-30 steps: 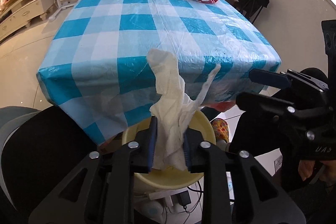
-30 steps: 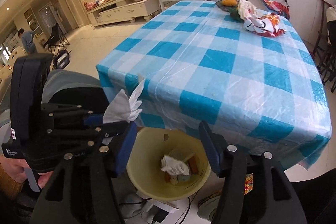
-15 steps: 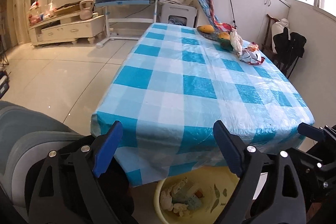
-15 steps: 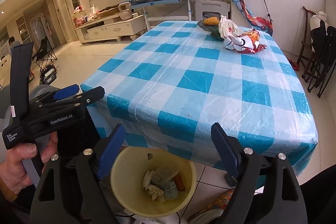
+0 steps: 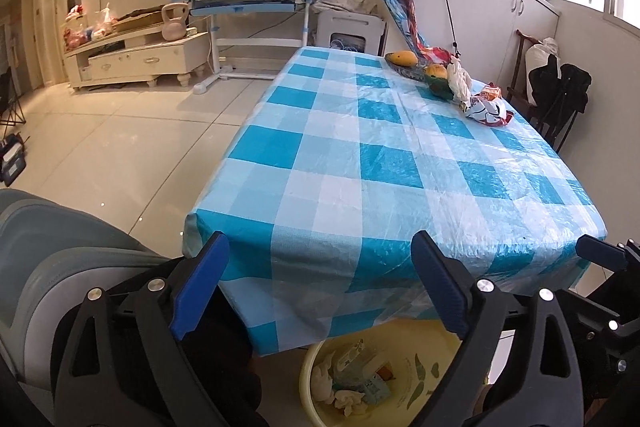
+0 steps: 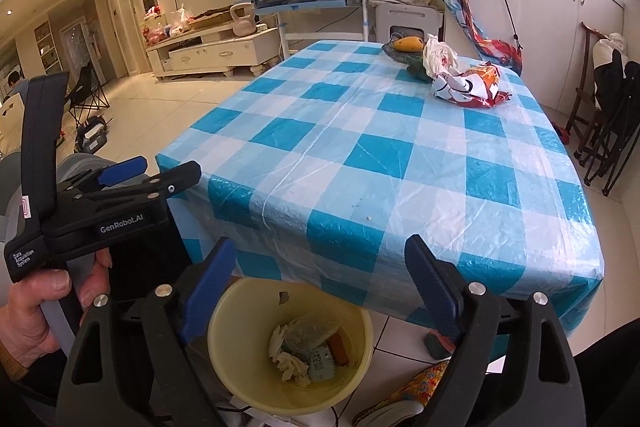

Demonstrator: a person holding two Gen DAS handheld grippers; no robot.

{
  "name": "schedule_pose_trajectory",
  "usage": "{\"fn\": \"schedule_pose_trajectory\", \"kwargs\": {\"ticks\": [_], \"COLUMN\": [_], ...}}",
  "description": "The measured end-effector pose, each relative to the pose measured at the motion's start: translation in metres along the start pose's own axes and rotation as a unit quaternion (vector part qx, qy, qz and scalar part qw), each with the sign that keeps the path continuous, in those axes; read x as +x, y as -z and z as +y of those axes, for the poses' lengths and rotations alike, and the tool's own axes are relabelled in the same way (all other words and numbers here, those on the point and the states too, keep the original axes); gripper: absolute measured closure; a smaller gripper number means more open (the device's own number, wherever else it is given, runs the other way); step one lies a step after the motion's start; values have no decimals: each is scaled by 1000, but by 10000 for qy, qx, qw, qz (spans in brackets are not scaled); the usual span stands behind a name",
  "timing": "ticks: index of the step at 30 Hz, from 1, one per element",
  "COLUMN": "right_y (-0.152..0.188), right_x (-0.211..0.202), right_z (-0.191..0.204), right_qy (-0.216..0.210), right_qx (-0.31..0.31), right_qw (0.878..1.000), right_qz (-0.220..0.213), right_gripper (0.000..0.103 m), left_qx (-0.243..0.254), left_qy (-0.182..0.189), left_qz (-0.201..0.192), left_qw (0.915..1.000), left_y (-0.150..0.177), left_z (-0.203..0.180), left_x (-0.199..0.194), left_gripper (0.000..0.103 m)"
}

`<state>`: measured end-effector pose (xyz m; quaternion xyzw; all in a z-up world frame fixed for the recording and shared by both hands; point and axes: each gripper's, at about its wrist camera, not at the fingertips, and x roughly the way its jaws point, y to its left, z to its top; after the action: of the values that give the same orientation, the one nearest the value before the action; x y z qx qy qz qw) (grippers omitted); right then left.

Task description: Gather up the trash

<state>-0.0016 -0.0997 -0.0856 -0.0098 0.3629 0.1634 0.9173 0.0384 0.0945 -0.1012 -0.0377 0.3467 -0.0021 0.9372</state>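
Left gripper (image 5: 316, 283) and right gripper (image 6: 320, 277), jaws opening with nothing between them, poised above the yellow bin (image 6: 248, 383). Crumpled tissues and wrappers (image 6: 308, 351) lie inside the bin, which stands on the floor just beside the checked table (image 6: 400, 163).

The white tissue that was pinched in the left tool (image 5: 316, 287) a second ago is no longer held; a crumpled tissue (image 5: 348, 397) is now seen in the yellow bin (image 5: 436, 359). Both tools' jaws have been spread and are opening, with nothing between them. The left tool has been tilted upward, so more of the table (image 5: 400, 163) is seen.
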Motion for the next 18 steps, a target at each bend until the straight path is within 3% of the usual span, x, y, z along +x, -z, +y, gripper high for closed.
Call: {"fn": "schedule_pose_trajectory", "kwargs": {"ticks": [18], "right_y": [-1], "right_x": [-1], "right_z": [1], "right_qy": [40], "right_qx": [14], "right_qw": [10000], "right_qz": [6], "right_gripper": [20], "left_qx": [-7], "left_qy": [-20], "left_qz": [-2], "left_qw": [10000], "left_y": [2], "left_z": [-1], "left_x": [1], "left_gripper": [14]}}
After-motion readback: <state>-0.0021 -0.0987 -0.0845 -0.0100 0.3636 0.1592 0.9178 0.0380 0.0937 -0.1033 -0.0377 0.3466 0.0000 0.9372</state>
